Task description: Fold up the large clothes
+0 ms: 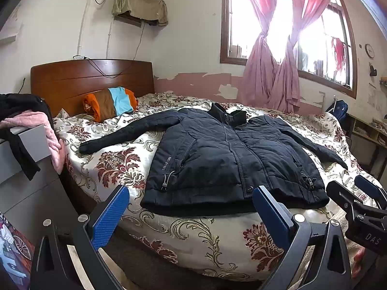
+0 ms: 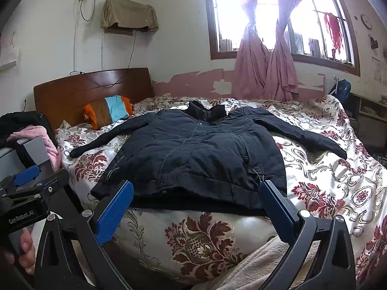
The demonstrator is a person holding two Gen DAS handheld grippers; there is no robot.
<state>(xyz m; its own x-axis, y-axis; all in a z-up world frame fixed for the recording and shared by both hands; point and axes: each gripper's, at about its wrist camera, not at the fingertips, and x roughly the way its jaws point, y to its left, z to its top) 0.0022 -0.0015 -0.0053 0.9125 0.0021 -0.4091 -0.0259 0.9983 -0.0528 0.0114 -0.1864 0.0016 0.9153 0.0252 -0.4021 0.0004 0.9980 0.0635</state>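
A black padded jacket lies flat and face up on the bed, zipped, collar toward the far wall, both sleeves spread out to the sides. It also shows in the right wrist view. My left gripper is open and empty, just short of the jacket's hem at the bed's near edge. My right gripper is open and empty, also near the hem. The right gripper shows at the right edge of the left wrist view. The left gripper shows at the left edge of the right wrist view.
The bed has a floral cover and a wooden headboard. A striped orange, brown and blue pillow lies by the headboard. A grey cabinet with pink and black clothes stands at left. Shelves stand at right under the curtained window.
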